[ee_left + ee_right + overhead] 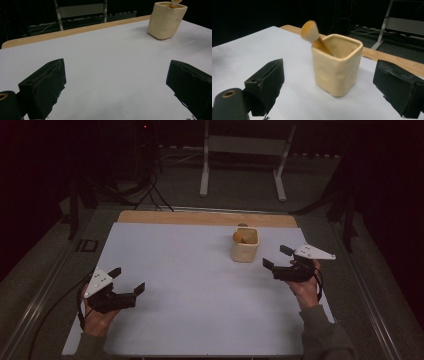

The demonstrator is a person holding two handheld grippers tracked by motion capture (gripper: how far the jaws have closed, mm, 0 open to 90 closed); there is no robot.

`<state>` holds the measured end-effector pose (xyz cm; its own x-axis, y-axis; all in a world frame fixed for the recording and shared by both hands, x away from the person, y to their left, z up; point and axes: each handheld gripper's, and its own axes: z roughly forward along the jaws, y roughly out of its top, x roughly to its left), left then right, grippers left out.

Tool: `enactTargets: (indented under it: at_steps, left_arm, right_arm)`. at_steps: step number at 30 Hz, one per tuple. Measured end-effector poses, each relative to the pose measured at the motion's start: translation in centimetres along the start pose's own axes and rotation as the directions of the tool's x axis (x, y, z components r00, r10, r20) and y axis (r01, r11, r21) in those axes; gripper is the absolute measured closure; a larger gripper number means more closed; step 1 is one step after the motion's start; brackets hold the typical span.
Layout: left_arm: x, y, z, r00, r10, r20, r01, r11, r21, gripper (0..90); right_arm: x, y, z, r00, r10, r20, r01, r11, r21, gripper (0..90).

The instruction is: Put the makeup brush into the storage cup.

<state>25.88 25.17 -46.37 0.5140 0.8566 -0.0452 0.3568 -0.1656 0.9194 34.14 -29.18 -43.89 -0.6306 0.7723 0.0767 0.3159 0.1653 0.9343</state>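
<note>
Hands hold both grippers over the white bench point(200, 320) in the high view: left gripper point(129, 281) near its front, fingers spread and empty; right gripper point(275, 256) just beside the cream cup point(245, 251). Left gripper view: cup point(167, 21) far off. Right gripper view: spread fingers point(267, 82) flank the cup point(336, 72), untouched, wooden brush point(313, 35) leaning inside.

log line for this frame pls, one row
left gripper: open, empty, over white sheet | right gripper: open, empty, facing cup | cup: upright, cream | brush: leaning in cup
</note>
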Motion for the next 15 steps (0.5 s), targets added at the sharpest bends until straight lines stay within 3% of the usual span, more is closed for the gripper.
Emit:
enactTargets:
  at_steps: [15]
  left_arm:
    - [0.6, -0.2, -0.9, 0.9996, -0.006, -0.026, 0.006, 0.9999, -0.009, 4.1]
  right_arm:
    - [1.5, -2.5, -1.9, 0.9988, -0.047, 0.015, 0.047, 0.999, 0.016, 9.7]
